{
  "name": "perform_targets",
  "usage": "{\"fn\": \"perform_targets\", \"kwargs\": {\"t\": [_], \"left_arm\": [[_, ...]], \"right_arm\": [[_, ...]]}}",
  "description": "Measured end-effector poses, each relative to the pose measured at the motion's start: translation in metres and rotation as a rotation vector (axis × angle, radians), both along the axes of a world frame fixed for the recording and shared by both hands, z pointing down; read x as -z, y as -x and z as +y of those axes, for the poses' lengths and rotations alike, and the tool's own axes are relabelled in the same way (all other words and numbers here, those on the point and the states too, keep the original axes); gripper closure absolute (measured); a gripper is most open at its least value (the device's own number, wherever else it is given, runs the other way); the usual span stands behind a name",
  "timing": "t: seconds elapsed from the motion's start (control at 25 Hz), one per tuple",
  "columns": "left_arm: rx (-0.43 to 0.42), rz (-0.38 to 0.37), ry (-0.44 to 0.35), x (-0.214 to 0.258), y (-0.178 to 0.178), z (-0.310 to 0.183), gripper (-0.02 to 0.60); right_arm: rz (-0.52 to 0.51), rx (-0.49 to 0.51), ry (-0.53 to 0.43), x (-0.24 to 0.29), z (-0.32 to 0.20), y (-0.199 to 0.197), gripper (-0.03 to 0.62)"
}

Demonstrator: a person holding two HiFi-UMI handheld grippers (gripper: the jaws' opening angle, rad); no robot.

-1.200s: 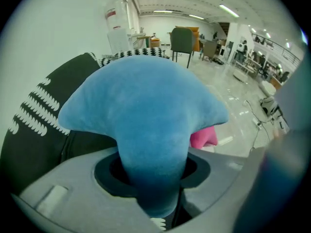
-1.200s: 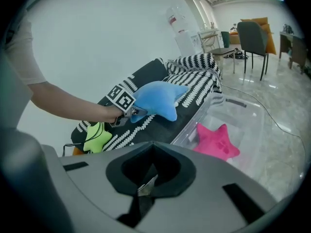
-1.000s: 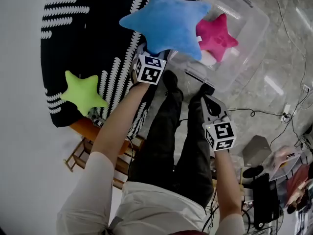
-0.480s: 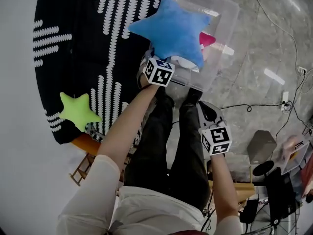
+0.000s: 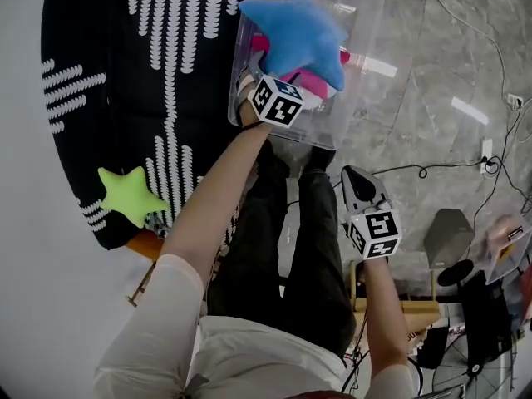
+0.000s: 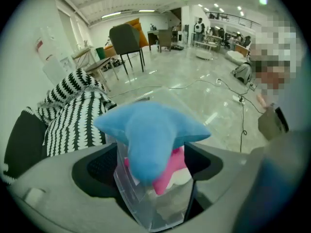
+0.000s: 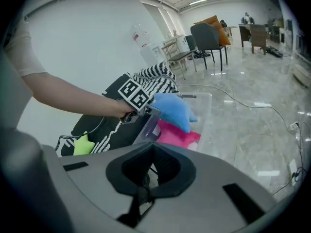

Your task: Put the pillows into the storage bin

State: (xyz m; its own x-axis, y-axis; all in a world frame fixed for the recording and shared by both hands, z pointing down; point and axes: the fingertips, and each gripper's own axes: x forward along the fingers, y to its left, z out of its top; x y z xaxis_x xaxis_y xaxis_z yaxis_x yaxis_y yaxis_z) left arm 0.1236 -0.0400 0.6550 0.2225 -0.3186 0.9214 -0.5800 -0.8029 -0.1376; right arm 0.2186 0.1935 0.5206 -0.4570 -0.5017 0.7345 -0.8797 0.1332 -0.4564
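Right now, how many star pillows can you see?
3. The blue pillow is over the bin, the pink pillow lies inside it, and the green pillow is on the black blanket. Others may be hidden in the bin.

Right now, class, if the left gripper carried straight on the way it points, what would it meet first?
The blue pillow, between the left gripper's jaws, which have just been opening. Behind it lie the pink pillow and the clear bin; depth is hard to judge.
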Motion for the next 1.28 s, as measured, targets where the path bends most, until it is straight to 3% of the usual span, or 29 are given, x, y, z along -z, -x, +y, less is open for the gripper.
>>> {"fn": "perform_targets", "kwargs": {"t": [0.28, 0.84, 1.04, 1.28], "left_arm": [[-0.013, 0.105, 0.049, 0.007, -0.003, 0.018, 0.118], [0.142, 0.202, 0.040, 0.038, 0.056, 0.009, 0.117], [0.228, 0.233, 0.030, 0.048, 0.102, 0.012, 0.117], [0.375, 0.210, 0.044, 0.051, 0.193, 0.032, 0.117]], "right_arm": [[-0.017, 0.021, 0.000, -0.005, -0.017, 0.000, 0.591], [-0.020, 0.166, -0.006, -0.001, -0.051, 0.056, 0.591], [-0.017, 0.218, -0.008, 0.002, -0.060, 0.089, 0.591], [-0.012, 0.302, -0.007, 0.009, -0.070, 0.133, 0.591]]}}
